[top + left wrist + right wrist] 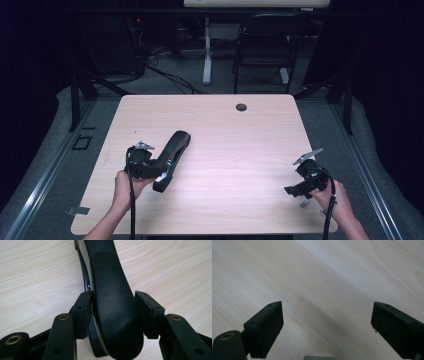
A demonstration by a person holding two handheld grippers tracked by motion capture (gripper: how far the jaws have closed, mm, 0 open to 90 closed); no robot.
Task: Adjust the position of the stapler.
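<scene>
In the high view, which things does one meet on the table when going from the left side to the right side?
Left gripper → black stapler, lying between its jaws → round cable hole near the table's far edge → right gripper, jaws open over bare table.

Two bare forearms, no sleeves on show. The left gripper point(159, 172) is matte black, with a small grey three-cornered plate on top and a black cable trailing along the forearm. The right gripper point(292, 190) matches it: black body, grey plate, black cable. Close in, the left one's fingers point(82, 312) are blocky black pads with small screw holes, carried on black links with brass-ringed pivots. The right one's fingers point(265, 327) show flat, rough-faced black pads and another brass-ringed pivot.
</scene>
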